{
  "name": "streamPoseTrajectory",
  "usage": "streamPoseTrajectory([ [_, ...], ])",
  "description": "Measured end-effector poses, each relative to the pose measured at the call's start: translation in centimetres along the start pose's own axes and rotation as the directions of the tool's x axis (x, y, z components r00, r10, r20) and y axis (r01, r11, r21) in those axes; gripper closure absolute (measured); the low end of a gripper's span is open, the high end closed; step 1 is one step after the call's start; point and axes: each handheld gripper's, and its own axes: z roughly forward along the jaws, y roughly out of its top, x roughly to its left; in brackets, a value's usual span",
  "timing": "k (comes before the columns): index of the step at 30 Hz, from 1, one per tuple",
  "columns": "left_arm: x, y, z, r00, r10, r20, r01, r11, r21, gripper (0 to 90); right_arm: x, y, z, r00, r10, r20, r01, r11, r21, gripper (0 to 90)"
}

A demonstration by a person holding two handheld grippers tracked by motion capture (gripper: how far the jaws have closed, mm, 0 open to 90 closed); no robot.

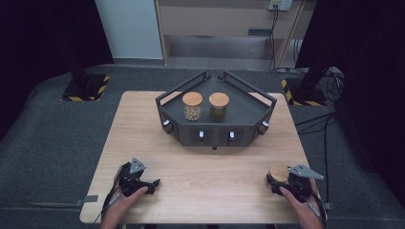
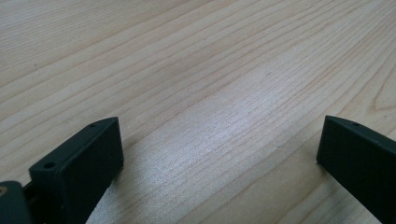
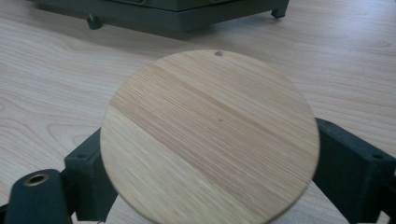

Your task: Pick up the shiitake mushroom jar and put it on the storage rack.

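Right tongs clamp wooden-lidded jar — left tongs open, empty, on table.

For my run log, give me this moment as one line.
right gripper: fingers around wooden-lidded jar, contact hidden | left gripper: open, nothing between | table: rack holds two jars

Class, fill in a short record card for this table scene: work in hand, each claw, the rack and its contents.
Work in hand: right claw around a wooden-lidded jar at the table's near right corner
Right claw grip: jaws flank the jar below its lid; contact hidden
Left claw: open, over bare wood
Rack: dark angular tray at the far middle
Rack contents: two lidded jars side by side
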Motion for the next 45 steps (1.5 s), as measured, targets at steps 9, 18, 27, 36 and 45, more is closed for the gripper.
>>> streamPoseTrajectory([
  [9,0.0,0.0,0.0,1.0,0.0,0.0,0.0,1.0,0.0,0.0,0.9,-0.1,0.3,0.9997,-0.015,0.018,0.015,1.0,-0.001,25.4],
  [18,0.0,0.0,0.0,1.0,0.0,0.0,0.0,1.0,0.0,0.0,1.0,0.9,-0.5,0.9995,-0.028,0.015,0.028,1.0,-0.014,25.6],
  [27,0.0,0.0,0.0,1.0,0.0,0.0,0.0,1.0,0.0,0.0,1.4,2.6,-1.4,0.9979,-0.065,0.001,0.065,0.998,-0.015,25.6],
  [36,0.0,0.0,0.0,1.0,0.0,0.0,0.0,1.0,0.0,0.0,2.1,3.9,-1.7,0.9947,-0.103,-0.008,0.103,0.995,-0.006,25.7],
  [45,0.0,0.0,0.0,1.0,0.0,0.0,0.0,1.0,0.0,0.0,2.4,5.6,-2.1,0.9924,-0.122,-0.009,0.122,0.992,-0.003,25.7],
])
